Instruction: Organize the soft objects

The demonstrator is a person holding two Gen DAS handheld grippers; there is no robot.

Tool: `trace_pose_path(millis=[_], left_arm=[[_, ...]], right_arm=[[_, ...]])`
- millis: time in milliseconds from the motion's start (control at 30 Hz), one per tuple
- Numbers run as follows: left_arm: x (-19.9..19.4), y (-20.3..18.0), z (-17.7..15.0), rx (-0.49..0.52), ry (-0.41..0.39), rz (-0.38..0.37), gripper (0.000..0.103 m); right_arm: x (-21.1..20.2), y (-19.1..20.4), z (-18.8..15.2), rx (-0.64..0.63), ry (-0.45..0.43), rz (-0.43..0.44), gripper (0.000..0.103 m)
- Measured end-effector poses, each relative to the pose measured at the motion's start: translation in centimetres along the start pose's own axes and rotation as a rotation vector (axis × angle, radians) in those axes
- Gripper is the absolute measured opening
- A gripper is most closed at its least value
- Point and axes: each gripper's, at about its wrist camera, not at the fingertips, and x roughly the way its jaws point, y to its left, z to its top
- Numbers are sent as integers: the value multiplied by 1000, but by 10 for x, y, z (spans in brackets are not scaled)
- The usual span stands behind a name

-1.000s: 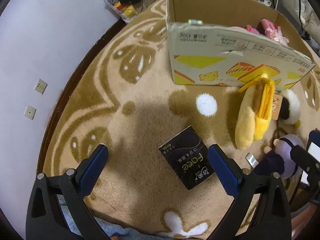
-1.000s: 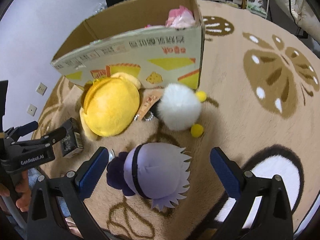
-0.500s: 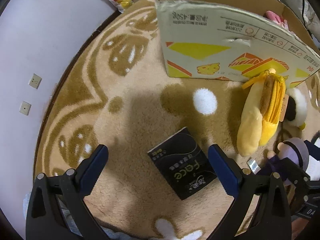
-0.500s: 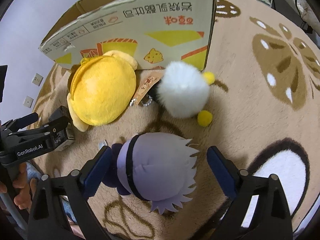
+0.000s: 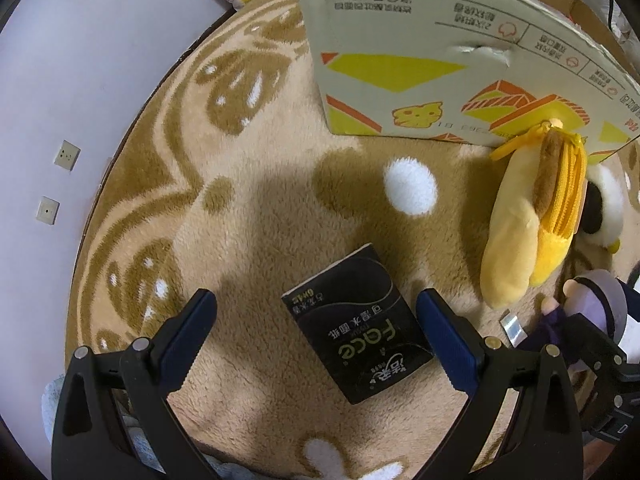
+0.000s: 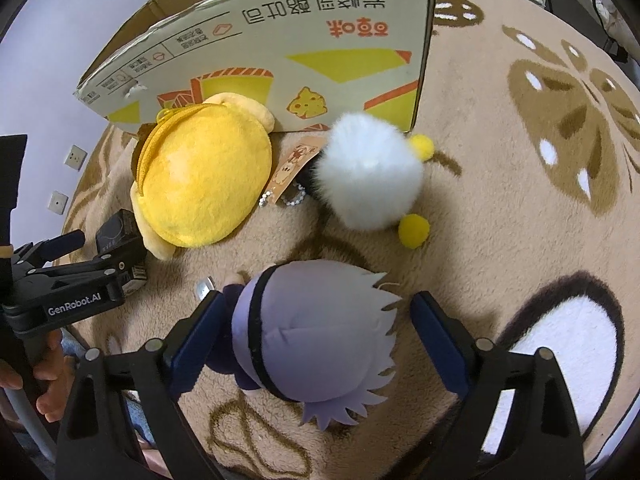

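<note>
A black tissue pack (image 5: 356,324) lies on the carpet between the open fingers of my left gripper (image 5: 316,320), which is just above it. My right gripper (image 6: 316,328) is open around a lavender-haired plush doll (image 6: 316,332); its left finger (image 6: 200,328) is at the doll's dark body and there is a gap on the right. A yellow plush (image 6: 204,176) and a white fluffy plush (image 6: 368,176) with yellow pom-poms lie against the cardboard box (image 6: 280,52). The yellow plush (image 5: 532,220) and the box (image 5: 440,60) also show in the left wrist view.
The floor is a beige carpet with brown patterns (image 6: 560,128). A lilac wall (image 5: 80,60) with two sockets runs along the left. A small silver object (image 6: 204,288) lies beside the doll. The left gripper's body (image 6: 68,284) is at the left of the right wrist view.
Both grippers have moved down and forward. The tissue pack now sits between the left fingers and the doll sits deeper between the right fingers. The box looms closer.
</note>
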Motion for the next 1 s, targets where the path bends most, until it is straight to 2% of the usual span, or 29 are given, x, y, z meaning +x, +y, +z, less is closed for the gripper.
trace_pose_path(millis=[167,300,433,500,567,733,1000], left_arm=[[0,-2,-1,7,-2,5,98],[1,-6,-5,21,18,-10,82],[0,-8,-9,32,19,-14,73],[-2,-10,-11,35,18,-27,60],[-4,-11,-13,35,16,-51,52],[-18,-17,-22,63,-54,-17,51],[-65,-11,-36,21,-270,-1,51]], right_arm=[[-5,-2,-3,-7,-7,-9,89],[-8,2,-7,-16,-7,-16,85],[-11,2,-11,16,-2,29,72],[-11,-3,-12,30,-1,37,71],[-13,-5,-12,34,-8,41,69],[-29,-8,-10,35,-90,24,67],[-73,-14,-5,6,-247,20,67]])
